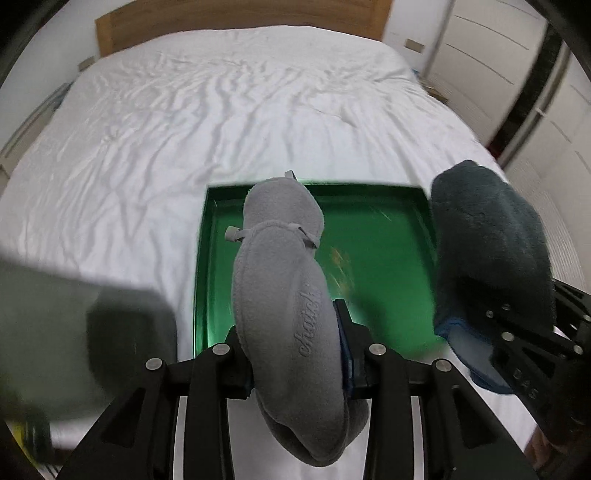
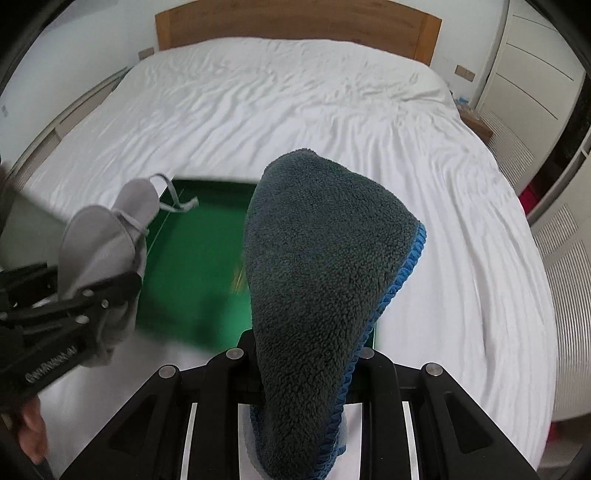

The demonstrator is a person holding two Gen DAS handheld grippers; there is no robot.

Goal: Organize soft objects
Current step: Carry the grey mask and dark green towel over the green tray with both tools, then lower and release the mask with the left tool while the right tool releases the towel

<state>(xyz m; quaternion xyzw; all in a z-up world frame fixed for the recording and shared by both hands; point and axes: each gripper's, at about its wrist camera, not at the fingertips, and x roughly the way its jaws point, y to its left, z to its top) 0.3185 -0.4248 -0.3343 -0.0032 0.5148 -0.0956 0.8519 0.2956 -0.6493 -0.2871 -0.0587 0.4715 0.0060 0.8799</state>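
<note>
Above the green tray (image 1: pixel 214 280) on the bed (image 1: pixel 184 122), the left hand-held gripper (image 1: pixel 295 354) pinches a grey fleece pouch (image 1: pixel 284 280) pointing lengthwise ahead, while beside it the right hand-held gripper (image 2: pixel 306 373) clamps a dark teal towel (image 2: pixel 317 258), both equally near the tray below.

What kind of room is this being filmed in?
Most likely a bedroom: a wide bed with a wrinkled white sheet, a wooden headboard against the wall, and white wardrobe doors beside it.
</note>
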